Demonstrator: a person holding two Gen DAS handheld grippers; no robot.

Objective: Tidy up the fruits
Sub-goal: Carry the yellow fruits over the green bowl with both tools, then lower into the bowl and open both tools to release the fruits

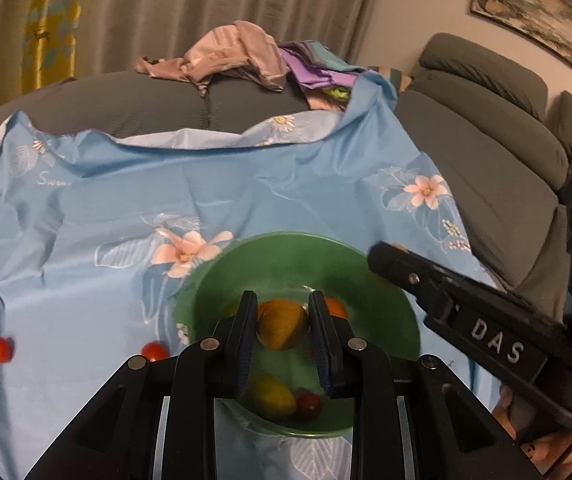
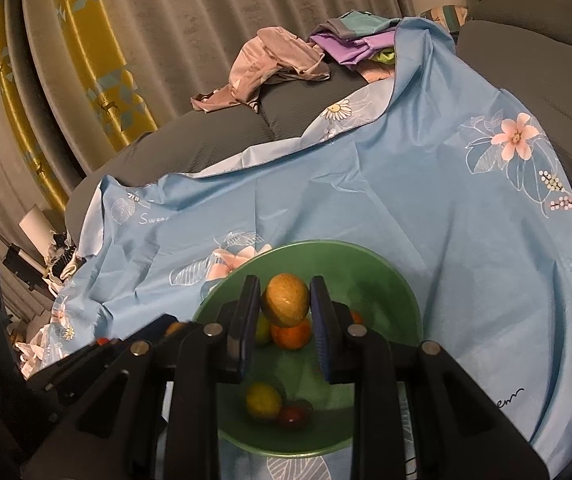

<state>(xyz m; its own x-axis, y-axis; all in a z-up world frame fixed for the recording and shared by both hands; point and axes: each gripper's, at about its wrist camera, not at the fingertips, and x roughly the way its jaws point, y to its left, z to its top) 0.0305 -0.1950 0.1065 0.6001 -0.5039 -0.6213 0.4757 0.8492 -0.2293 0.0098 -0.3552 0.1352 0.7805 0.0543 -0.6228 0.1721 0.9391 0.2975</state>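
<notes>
Two red tomatoes [image 1: 1,349] [image 1: 154,351] lay loose on the blue floral cloth [image 1: 98,208] at about 8 o'clock of the green bowl [image 1: 222,276]. Left gripper [image 1: 282,326] clenched on a brownish-orange fruit [image 1: 282,330] above the bowl. Right gripper [image 2: 284,304] clenched on a tan-brown fruit [image 2: 286,300], hovering over an orange [image 2: 291,334], yellow lemon [image 2: 264,400] and dark red fruit [image 2: 293,416] inside. Best done by lowering close to the bowl floor before letting go, one hand at a time, to avoid bouncing. Cloth draped wrinkled over a grey sofa [image 1: 485,168]; clothes pile [image 1: 246,56] at 12 o'clock, curtains [image 2: 134,40] behind
</notes>
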